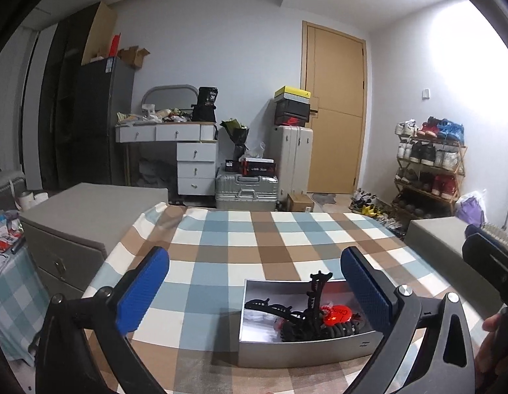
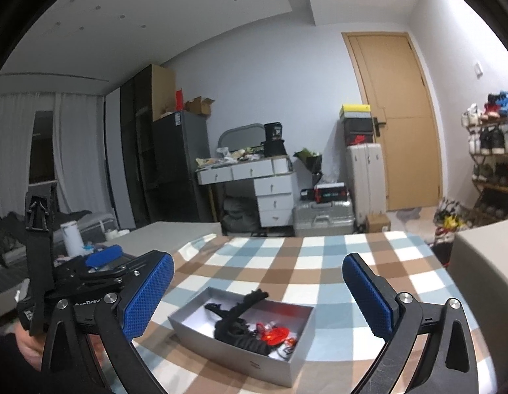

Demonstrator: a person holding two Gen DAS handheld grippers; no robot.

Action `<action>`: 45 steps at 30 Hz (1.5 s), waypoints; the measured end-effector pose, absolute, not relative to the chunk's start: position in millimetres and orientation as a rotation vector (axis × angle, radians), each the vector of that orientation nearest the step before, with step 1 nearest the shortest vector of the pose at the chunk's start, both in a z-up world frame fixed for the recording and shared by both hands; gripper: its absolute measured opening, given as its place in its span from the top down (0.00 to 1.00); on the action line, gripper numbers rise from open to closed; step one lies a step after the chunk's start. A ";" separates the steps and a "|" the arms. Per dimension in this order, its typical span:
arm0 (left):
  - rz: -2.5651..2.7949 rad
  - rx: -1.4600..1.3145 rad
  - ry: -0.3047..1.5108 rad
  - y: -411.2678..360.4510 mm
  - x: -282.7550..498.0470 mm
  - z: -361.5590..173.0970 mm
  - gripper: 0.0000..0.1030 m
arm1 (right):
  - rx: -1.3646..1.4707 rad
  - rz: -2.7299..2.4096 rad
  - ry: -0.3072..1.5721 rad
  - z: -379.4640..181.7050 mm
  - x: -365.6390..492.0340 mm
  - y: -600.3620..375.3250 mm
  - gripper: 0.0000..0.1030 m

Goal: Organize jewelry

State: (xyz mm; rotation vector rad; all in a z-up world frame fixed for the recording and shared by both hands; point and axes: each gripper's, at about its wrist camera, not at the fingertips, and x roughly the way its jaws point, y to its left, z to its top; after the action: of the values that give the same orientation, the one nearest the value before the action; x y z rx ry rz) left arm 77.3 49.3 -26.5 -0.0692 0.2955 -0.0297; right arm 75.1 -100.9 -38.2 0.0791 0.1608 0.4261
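An open silver box (image 1: 303,349) sits on the checked tablecloth, low in the left wrist view. Inside lie black claw hair clips (image 1: 306,315) and a red tagged trinket (image 1: 336,317). My left gripper (image 1: 255,262) hovers just above and before the box, open wide, with nothing between its blue pads. In the right wrist view the same box (image 2: 227,358) lies low at centre with the black clips (image 2: 234,318) and the red piece (image 2: 277,333). My right gripper (image 2: 258,261) is also open and empty above it. The small items under the clips are hard to make out.
The checked tablecloth (image 1: 254,239) reaches the table's far edge. Grey cabinets (image 1: 86,216) flank the table on both sides. Beyond stand a white drawer desk (image 1: 195,161), suitcases (image 1: 247,190), a shoe rack (image 1: 431,170) and a wooden door (image 1: 336,115).
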 end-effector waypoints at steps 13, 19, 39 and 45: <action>0.020 -0.016 0.286 41.8 72.0 -48.0 0.01 | -0.011 0.367 0.177 -70.5 77.1 -97.9 0.00; 0.039 -0.005 0.300 40.4 73.3 -59.2 0.01 | -0.046 0.358 0.184 -84.1 78.0 -91.3 0.00; 0.047 -0.017 0.320 39.9 71.0 -62.3 0.01 | -0.072 0.355 0.278 -95.5 92.3 -85.1 0.00; 0.044 -0.017 0.321 39.0 71.1 -61.8 0.01 | -0.071 0.355 0.277 -95.3 92.1 -85.6 0.00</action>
State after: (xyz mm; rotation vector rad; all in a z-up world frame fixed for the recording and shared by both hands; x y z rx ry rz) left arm 71.1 39.0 -61.8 -0.0168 0.3206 0.0441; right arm 92.1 -85.6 -95.3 -0.0707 0.2774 0.3546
